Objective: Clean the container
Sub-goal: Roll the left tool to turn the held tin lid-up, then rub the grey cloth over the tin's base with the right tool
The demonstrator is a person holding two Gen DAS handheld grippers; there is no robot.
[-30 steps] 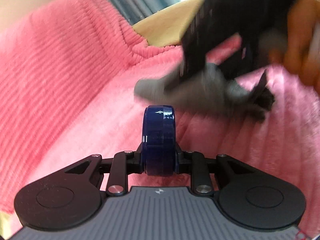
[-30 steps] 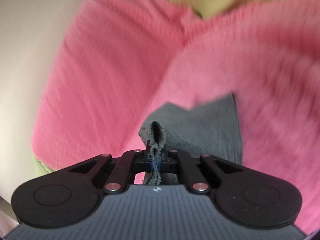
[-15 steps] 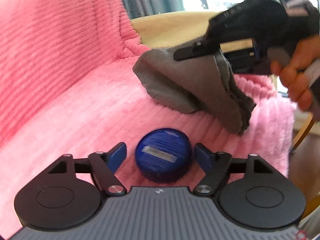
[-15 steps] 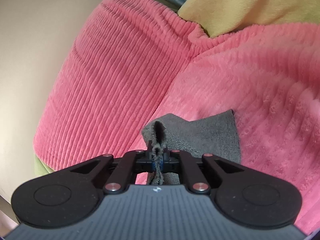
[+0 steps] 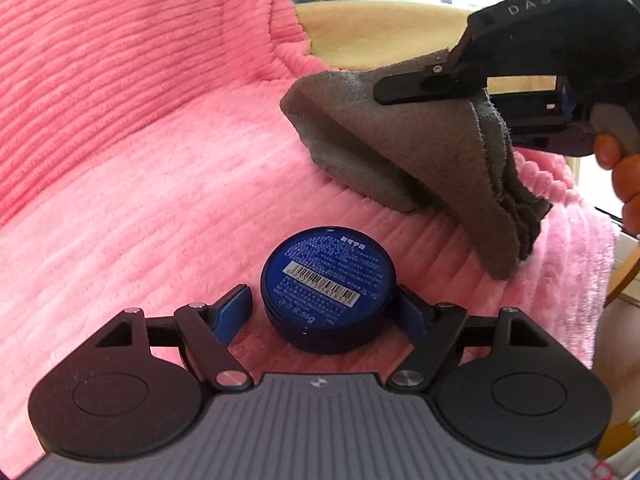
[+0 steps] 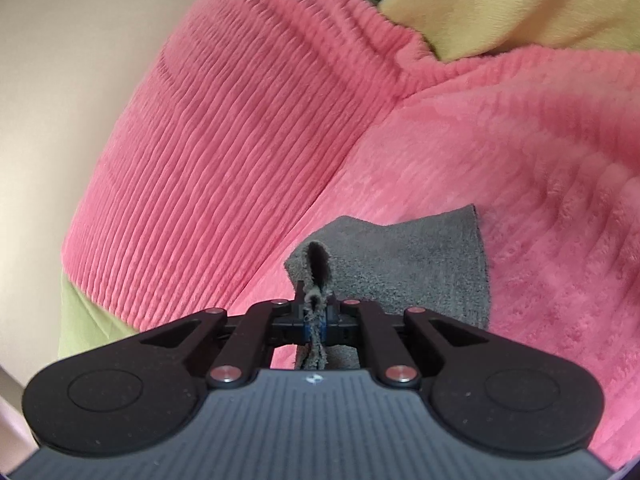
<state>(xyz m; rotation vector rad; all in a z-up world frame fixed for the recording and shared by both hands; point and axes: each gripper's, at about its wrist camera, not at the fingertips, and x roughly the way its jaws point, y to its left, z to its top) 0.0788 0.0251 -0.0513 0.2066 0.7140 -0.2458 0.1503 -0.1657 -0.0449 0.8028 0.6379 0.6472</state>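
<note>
Left claw released around the tin, right claw clenched on the cloth

The round dark-blue tin (image 5: 328, 290), flat with a white barcode label facing up, lies on the pink ribbed plush blanket (image 5: 140, 184) between the blue pads of the left claw (image 5: 326, 308); the left-hand pad stands clear of it with a gap, while the right-hand pad sits right at its rim, whether touching I cannot tell, and the jaws stand wide. Beyond the tin and to the right of this claw, the right claw (image 6: 316, 316) is clamped tight on a fold of the grey suede-like cloth (image 5: 408, 148), which drapes from it onto the blanket. A person's fingers (image 5: 624, 176) grip that claw's handle at the far right. A yellow cushion (image 5: 380, 36) shows behind the blanket.
</note>
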